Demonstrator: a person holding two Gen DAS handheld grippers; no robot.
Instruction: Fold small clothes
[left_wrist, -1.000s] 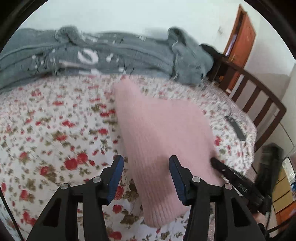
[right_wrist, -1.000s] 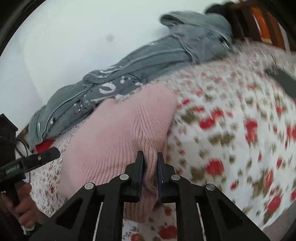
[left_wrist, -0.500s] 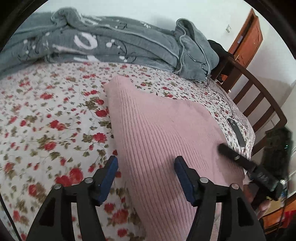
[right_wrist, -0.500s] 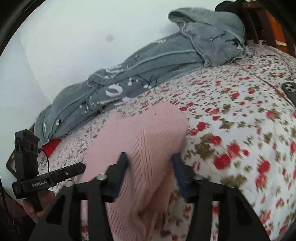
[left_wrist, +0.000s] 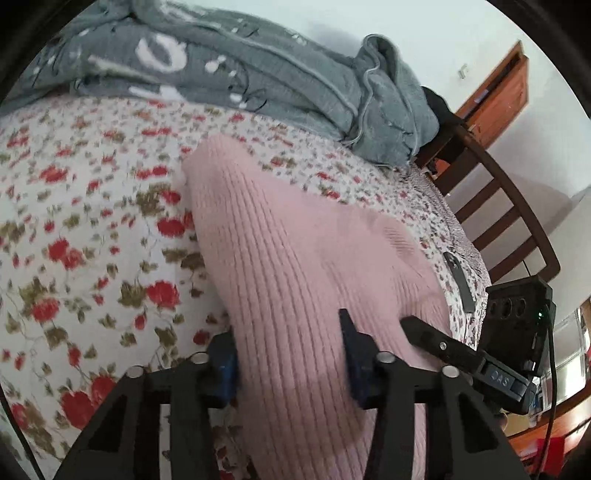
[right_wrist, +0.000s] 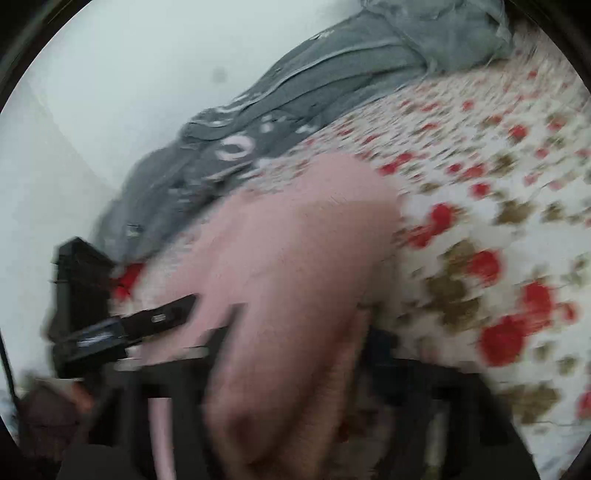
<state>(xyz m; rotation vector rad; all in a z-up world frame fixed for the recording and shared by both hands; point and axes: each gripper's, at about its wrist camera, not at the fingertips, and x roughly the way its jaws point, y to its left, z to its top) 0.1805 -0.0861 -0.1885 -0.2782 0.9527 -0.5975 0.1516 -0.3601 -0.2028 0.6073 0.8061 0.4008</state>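
On the white bedsheet printed with red flowers (left_wrist: 92, 240) lies the pink ribbed knit garment (left_wrist: 295, 258). Your left gripper (left_wrist: 288, 354) is closing with its near edge between the jaws; your right gripper (right_wrist: 295, 332), badly blurred, closes around the same knit.

Both black two-finger grippers, left gripper (left_wrist: 288, 354) and right gripper (right_wrist: 295, 332), are angling downward, jaws closing.
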